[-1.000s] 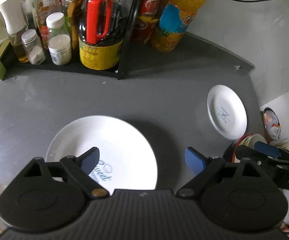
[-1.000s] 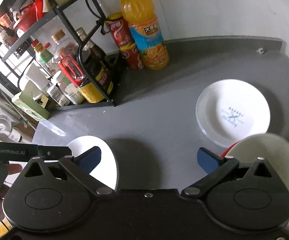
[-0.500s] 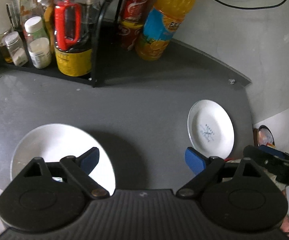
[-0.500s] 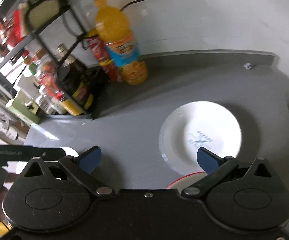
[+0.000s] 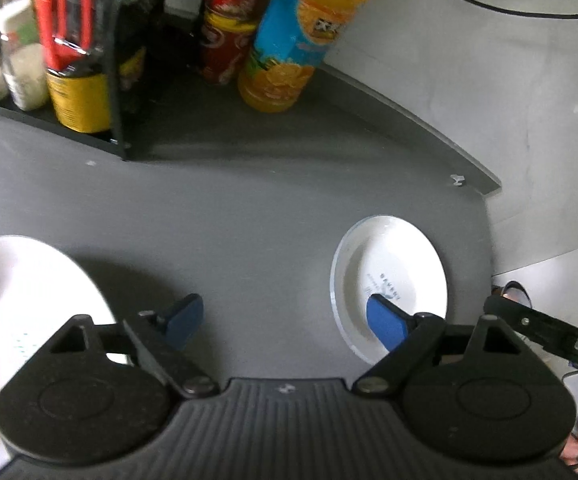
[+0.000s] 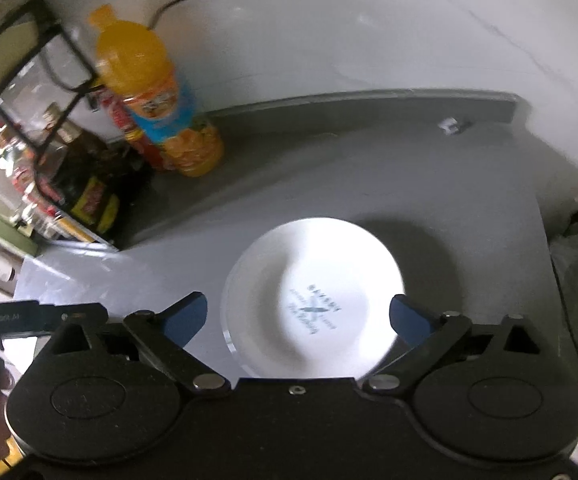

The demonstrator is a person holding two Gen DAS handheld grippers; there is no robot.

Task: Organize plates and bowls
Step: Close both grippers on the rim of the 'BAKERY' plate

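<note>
We find two white plates lying flat on the grey countertop (image 5: 249, 216), well apart. The small plate (image 6: 317, 300), printed at its centre, sits toward the counter's right end; the large plate (image 5: 29, 308) lies at the left. The right gripper (image 6: 303, 316) hovers above the small plate, its blue fingers (image 6: 407, 326) spread wide to either side and gripping nothing. We cannot tell whether they touch the rim. The left gripper (image 5: 285, 322) hangs over bare counter between the plates, fingers equally wide and empty; in its view the right-hand finger overlaps the small plate. At the back, an orange drink bottle (image 6: 157, 92) stands beside red cans (image 5: 229, 24) and a black wire rack (image 5: 117, 80) of condiment bottles. A cable (image 5: 489, 4) trails down the wall.
</note>
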